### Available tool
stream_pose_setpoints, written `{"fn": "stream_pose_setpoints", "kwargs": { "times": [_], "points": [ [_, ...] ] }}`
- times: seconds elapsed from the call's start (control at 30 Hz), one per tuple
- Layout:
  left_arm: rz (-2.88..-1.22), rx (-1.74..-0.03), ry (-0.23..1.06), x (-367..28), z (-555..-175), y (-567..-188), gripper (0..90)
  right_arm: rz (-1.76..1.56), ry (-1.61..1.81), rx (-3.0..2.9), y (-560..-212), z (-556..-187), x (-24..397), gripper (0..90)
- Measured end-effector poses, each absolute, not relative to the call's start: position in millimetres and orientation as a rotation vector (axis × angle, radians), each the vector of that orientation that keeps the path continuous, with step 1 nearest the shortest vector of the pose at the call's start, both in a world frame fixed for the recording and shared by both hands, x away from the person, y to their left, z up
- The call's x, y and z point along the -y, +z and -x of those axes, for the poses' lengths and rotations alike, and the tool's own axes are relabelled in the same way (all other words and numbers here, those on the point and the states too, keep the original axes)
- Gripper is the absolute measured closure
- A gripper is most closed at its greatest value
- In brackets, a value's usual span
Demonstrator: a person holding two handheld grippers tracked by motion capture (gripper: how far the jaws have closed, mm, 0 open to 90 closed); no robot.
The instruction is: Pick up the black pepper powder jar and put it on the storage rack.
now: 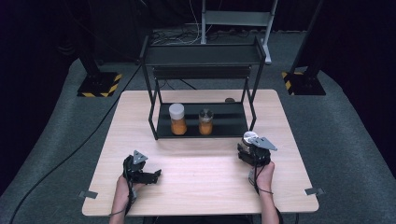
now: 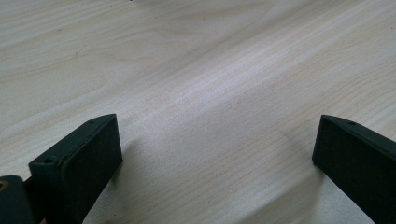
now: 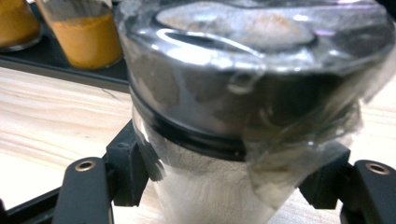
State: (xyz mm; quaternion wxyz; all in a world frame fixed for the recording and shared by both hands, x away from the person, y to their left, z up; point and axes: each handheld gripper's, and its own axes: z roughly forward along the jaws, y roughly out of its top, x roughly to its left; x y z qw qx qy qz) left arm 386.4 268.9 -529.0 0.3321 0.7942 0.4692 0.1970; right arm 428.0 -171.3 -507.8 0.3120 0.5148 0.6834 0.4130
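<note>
Right hand-held gripper (image 3: 219,186) clamped on the spice jar (image 3: 243,93)

Glass, plastic-wrapped, slippery; grip sits under the lid. Left hand-held gripper (image 2: 217,154) wide open, holding nothing.

High view overlooks table (image 1: 201,172); gripper views close, perhaps sharing tabletop.

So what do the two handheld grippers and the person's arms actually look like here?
Both are black, blocky handheld units. The left gripper and right gripper each carry a grey three-cornered plate on top, and a thin dark cable trails back along each forearm. The left gripper's fingers are flat, rectangular black pads with a fine texture. The forearms look bare, with no sleeves visible.
</note>
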Motion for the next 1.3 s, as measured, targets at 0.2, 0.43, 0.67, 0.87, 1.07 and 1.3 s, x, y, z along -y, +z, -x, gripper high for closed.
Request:
{"fn": "stream_pose_setpoints", "kwargs": {
  "times": [0.2, 0.43, 0.67, 0.87, 1.07, 1.3],
  "points": [
    [-2.077, -1.225, 0.515, -269, -386, -529, 1.0, -1.331, 1.096, -1.797, -499, -425, 168, 30.0],
    [-2.076, -1.225, 0.514, -269, -386, -529, 0.9, -1.318, 1.112, -1.807, -490, -426, 163, 30.0],
    [-2.075, -1.225, 0.515, -269, -386, -529, 1.0, -1.305, 1.120, -1.809, -488, -426, 156, 30.0],
    [-2.075, -1.225, 0.516, -269, -386, -529, 1.0, -1.286, 1.112, -1.837, -486, -430, 150, 30.0],
    [-2.074, -1.225, 0.516, -269, -386, -529, 1.0, -1.278, 1.112, -1.841, -486, -432, 146, 30.0],
    [-2.077, -1.223, 0.516, -269, -386, -529, 1.0, -1.274, 1.113, -1.849, -484, -437, 143, 30.1]
  ]
}}
